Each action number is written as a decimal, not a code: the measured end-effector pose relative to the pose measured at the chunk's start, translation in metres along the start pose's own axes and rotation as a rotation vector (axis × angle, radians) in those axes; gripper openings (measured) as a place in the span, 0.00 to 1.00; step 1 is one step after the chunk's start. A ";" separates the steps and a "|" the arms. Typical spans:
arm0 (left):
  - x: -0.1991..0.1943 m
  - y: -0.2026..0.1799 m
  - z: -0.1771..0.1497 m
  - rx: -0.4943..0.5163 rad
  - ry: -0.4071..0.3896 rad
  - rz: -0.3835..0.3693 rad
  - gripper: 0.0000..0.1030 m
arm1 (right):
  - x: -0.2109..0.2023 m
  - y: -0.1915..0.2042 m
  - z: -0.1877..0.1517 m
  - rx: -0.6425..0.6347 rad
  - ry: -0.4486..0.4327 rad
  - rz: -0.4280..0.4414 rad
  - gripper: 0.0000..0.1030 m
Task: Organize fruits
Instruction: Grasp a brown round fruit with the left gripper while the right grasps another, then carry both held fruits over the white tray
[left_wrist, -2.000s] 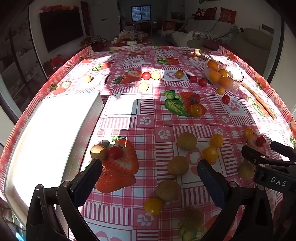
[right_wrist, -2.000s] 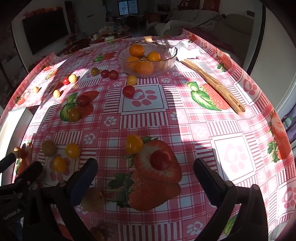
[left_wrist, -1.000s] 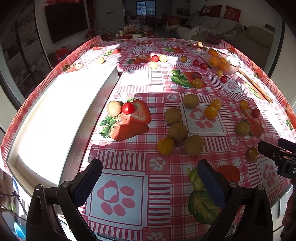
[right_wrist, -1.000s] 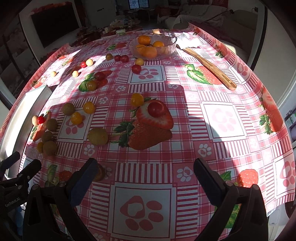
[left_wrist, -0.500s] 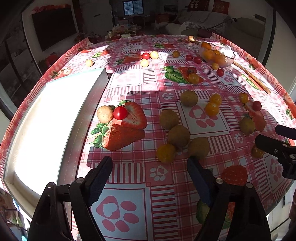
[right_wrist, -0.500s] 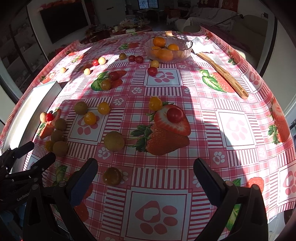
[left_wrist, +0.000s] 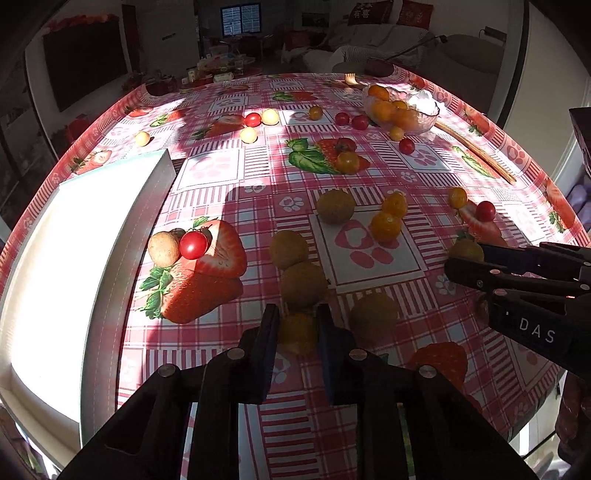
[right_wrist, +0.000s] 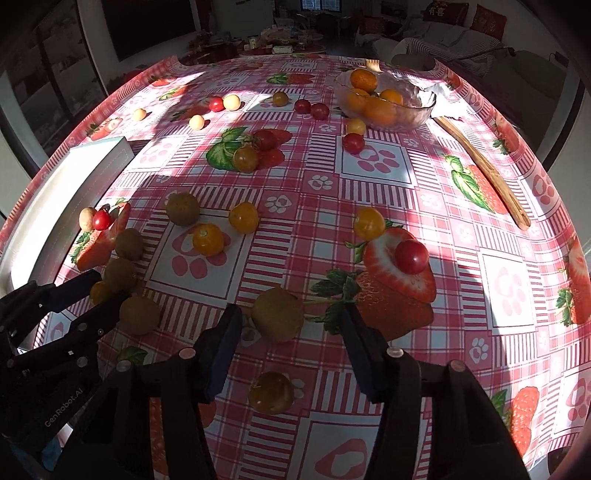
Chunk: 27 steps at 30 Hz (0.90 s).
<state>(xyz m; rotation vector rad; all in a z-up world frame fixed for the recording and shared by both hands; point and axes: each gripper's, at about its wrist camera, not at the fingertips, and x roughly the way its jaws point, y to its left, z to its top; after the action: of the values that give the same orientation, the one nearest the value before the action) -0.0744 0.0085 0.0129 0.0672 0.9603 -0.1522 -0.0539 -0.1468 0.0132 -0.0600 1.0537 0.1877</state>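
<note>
Fruits scattered over table (left_wrist: 369, 424), strawberry-print cloth, most not yet sorted. Nearest, left gripper (left_wrist: 297, 334): pinched tight on small yellow tomato (left_wrist: 297, 332), which sits on cloth right against brown kiwi (left_wrist: 303, 284) behind it. Right gripper (right_wrist: 291, 328): jaws closing, roughly a quarter open, second kiwi (right_wrist: 277, 319) between them but pads not pressing yet, gap visible both sides; dark orange tomato (right_wrist: 270, 392) lying nearer, beneath gripper. Risks, as judged: tomato is soft and smooth, so hard pinch could split it or squirt it out on lift; lifting could nudge touching kiwi and set round neighbours rolling. Right side: kiwi sits left of centre in jaws, so one pad likely meets first & pushes it sideways, poss. rolling off instead of seating. Both grippers near each other, a third kiwi (right_wrist: 139, 314) between them, so crossing paths or a knock is poss. Room: white tray (left_wrist: 66, 266) along left edge w/ raised wall, near the left gripper, clear route over cloth. Mid table: more kiwis, orange tomatoes (left_wrist: 386, 226), red cherry tomato (right_wrist: 411, 255), gaps between but cluster tight on left. Far right: glass bowl (right_wrist: 421, 107) holding orange fruit, wooden utensil (right_wrist: 484, 166) lying beside it toward right edge. Near table edge close under both grippers, rolling fruit could drop off there.
</note>
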 end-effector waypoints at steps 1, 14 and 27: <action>-0.001 0.001 -0.001 -0.011 0.002 -0.008 0.22 | -0.001 -0.002 0.000 0.007 0.003 0.009 0.31; -0.038 0.029 -0.001 -0.124 -0.051 -0.013 0.22 | -0.020 0.002 0.007 0.062 -0.013 0.132 0.29; -0.072 0.104 -0.004 -0.218 -0.116 0.103 0.22 | -0.037 0.072 0.038 -0.063 -0.037 0.215 0.29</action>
<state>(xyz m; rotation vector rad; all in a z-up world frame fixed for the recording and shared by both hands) -0.1020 0.1187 0.0686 -0.0920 0.8506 0.0436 -0.0522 -0.0754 0.0675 0.0001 1.0170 0.4156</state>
